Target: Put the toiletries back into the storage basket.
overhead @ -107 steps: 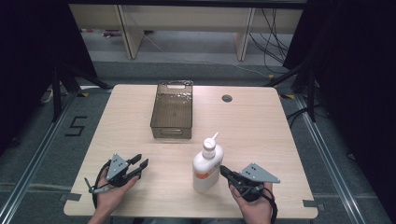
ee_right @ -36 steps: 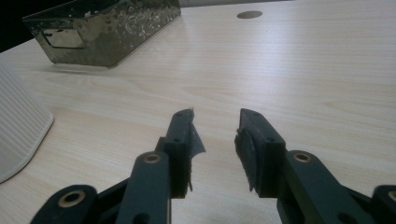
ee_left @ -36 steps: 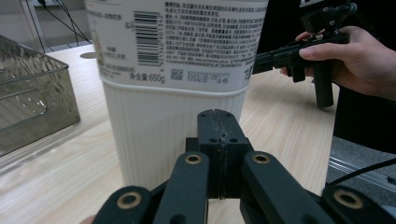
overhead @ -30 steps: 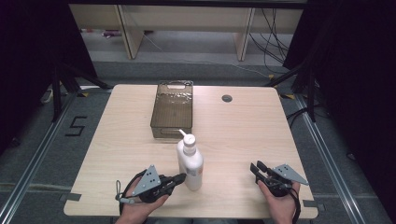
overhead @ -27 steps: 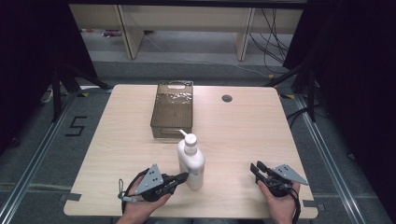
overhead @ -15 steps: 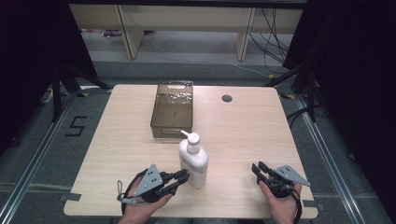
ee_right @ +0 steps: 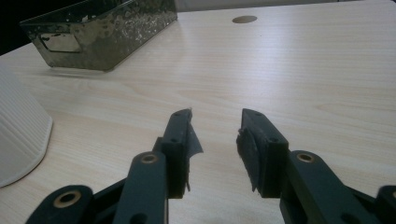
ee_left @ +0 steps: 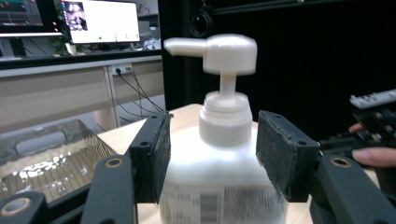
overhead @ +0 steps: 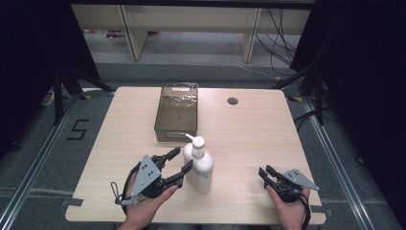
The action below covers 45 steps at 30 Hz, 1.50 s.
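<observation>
We are looking at a white pump bottle (overhead: 200, 164) standing upright on the wooden table (overhead: 249, 129), just in front of the smoky translucent bin (overhead: 176, 112), near the table's front edge. Its long axis is running vertically, and the pump spout (ee_left: 185, 46) is pointing toward the person's left in the high view.

The left gripper (overhead: 175, 166) is reaching in from the left, its jaws spread on either side of the bottle's shoulder; in the left gripper view the pads (ee_left: 162, 156) are flanking the neck with gaps showing, so we are judging them apart, not yet clamped. The right gripper (overhead: 265, 173) is resting well apart to the right, its jaws parted on nothing.

We are expecting smooth, slightly slippery plastic walls that may flex, with weight depending on the fill. The broad body below the shoulder is looking like the surest hold; the pump head would wobble.
</observation>
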Available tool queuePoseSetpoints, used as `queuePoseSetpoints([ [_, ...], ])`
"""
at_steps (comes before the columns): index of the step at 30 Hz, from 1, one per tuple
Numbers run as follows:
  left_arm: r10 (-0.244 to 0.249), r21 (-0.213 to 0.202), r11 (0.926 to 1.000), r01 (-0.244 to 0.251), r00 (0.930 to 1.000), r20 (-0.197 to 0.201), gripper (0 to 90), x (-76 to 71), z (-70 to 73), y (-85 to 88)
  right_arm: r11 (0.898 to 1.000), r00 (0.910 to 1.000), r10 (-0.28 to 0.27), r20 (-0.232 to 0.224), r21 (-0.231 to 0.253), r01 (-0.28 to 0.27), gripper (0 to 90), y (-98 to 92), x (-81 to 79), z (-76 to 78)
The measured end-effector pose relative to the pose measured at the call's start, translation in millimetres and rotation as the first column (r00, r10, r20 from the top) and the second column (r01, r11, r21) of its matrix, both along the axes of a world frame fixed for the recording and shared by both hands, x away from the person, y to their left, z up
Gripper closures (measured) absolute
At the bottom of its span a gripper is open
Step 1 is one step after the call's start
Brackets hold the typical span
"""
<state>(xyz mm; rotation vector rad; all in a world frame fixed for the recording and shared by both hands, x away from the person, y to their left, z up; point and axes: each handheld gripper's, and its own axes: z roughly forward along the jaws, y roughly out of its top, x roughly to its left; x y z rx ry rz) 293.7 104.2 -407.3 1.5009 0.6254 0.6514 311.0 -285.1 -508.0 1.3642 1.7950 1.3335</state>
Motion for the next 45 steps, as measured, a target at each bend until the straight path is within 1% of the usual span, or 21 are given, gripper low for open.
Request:
queuePoseSetpoints([
  [1, 0.002, 0.002, 1.0, -0.002, 1.0, 0.006, 44.7, 0.8, 1.7, -1.3, 1.0, 1.0, 0.006, -0.001, 0.013, -0.006, 63.9, 0.4, 0.6, -0.9],
  [4, 0.002, -0.001, 1.0, -0.002, 0.9999, 0.014, 45.1, 3.4, 8.4, -7.6, 1.0, 1.0, 0.001, -0.003, 0.008, -0.001, 63.7, -1.6, -2.3, -0.3],
  [9, -0.016, 0.015, 0.9998, 0.015, 0.9998, 0.016, 46.1, 5.9, 11.6, -15.8, 1.0, 0.9999, -0.011, -0.001, 0.007, 0.011, 63.3, -0.6, -4.5, 1.0],
  [10, -0.016, 0.019, 0.9997, 0.015, 0.9997, 0.016, 46.2, 5.9, 11.5, -16.7, 1.0, 1.0, 0.003, 0.0, 0.021, -0.003, 63.2, 0.3, -3.8, 1.0],
  [12, -0.014, 0.024, 0.9996, 0.014, 0.9998, 0.015, 46.2, 5.7, 9.6, -18.2, 1.0, 1.0, -0.001, 0.006, 0.003, 0.001, 63.1, 0.3, -3.5, 2.1],
  [14, -0.014, 0.029, 0.9995, 0.014, 0.9999, 0.008, 46.3, 5.9, 7.0, -18.8, 1.0, 0.9997, -0.018, -0.019, 0.018, 0.018, 63.0, 3.5, -4.2, 2.3],
  [15, -0.016, 0.032, 0.9994, 0.015, 0.9999, 0.005, 46.4, 6.0, 5.9, -19.2, 1.0, 1.0, -0.008, 0.005, -0.013, 0.008, 63.0, 1.2, -3.3, 2.4],
  [16, -0.017, 0.035, 0.9993, 0.017, 0.9998, 0.004, 46.5, 6.3, 5.5, -19.6, 1.0, 0.9999, -0.002, -0.016, 0.026, 0.002, 62.9, 3.8, -3.6, 2.1],
  [19, -0.018, 0.031, 0.9993, 0.018, 0.9998, 0.005, 46.6, 7.7, 5.9, -21.2, 1.0, 0.9999, 0.011, -0.002, 0.01, -0.011, 62.8, 2.7, -2.5, 0.7],
  [21, -0.018, 0.024, 0.9996, 0.017, 0.9997, 0.019, 46.7, 9.2, 8.4, -23.9, 1.0, 0.9998, 0.015, -0.01, 0.024, -0.014, 62.7, 2.9, -2.3, 0.3],
  [22, -0.014, 0.028, 0.9995, 0.014, 0.9996, 0.023, 46.8, 9.4, 9.8, -24.5, 1.0, 0.9998, -0.001, -0.018, 0.017, 0.001, 62.6, 2.6, -3.4, 1.2],
  [27, -0.011, 0.03, 0.9995, 0.01, 0.9995, 0.031, 48.9, 11.6, 15.8, -28.8, 1.0, 0.9995, 0.008, -0.031, 0.021, -0.008, 62.3, 2.0, -3.1, 1.5],
  [28, -0.008, 0.029, 0.9996, 0.008, 0.9996, 0.027, 49.3, 12.6, 16.2, -29.5, 1.0, 0.9995, 0.003, -0.032, 0.024, -0.002, 62.3, 2.9, -3.5, 1.4],
  [29, -0.007, 0.03, 0.9995, 0.006, 0.9997, 0.024, 49.8, 14.1, 16.3, -30.2, 1.0, 0.9999, 0.009, -0.009, -0.001, -0.009, 62.2, 1.6, -2.2, 0.8],
  [30, -0.004, 0.032, 0.9995, 0.003, 0.9998, 0.018, 50.4, 15.4, 16.4, -30.7, 1.0, 0.9999, 0.009, -0.004, 0.001, -0.009, 62.2, 1.9, -1.8, 0.4],
  [32, -0.003, 0.026, 0.9996, 0.003, 1.0, 0.003, 51.2, 15.7, 16.1, -31.7, 1.0, 1.0, 0.008, -0.004, 0.001, -0.008, 62.1, 2.1, -1.8, 0.3],
  [34, 0.005, 0.032, 0.9995, -0.005, 0.9999, 0.009, 54.4, 18.2, 17.3, -34.0, 1.0, 1.0, 0.007, -0.004, 0.006, -0.007, 61.9, 2.1, -1.9, 0.5],
  [35, 0.009, 0.032, 0.9995, -0.009, 0.9999, 0.006, 55.7, 19.2, 17.6, -34.6, 1.0, 0.9996, 0.012, -0.026, 0.019, -0.011, 61.9, 3.0, -2.4, 0.4],
  [37, 0.016, 0.033, 0.9993, -0.016, 0.9999, 0.001, 57.4, 20.2, 18.5, -36.1, 1.0, 0.9994, 0.009, -0.033, 0.028, -0.008, 61.8, 3.4, -2.2, 0.2],
  [44, 0.052, 0.039, 0.998, -0.051, 0.9985, -0.018, 58.6, 18.2, 21.4, -42.2, 1.0, 0.9998, 0.012, -0.019, 0.006, -0.011, 61.5, 3.2, -1.7, -0.6],
  [45, 0.06, 0.032, 0.9978, -0.059, 0.9975, -0.039, 58.7, 16.7, 21.2, -43.1, 1.0, 0.9997, 0.013, -0.02, 0.008, -0.013, 61.5, 3.3, -1.6, -0.7],
])
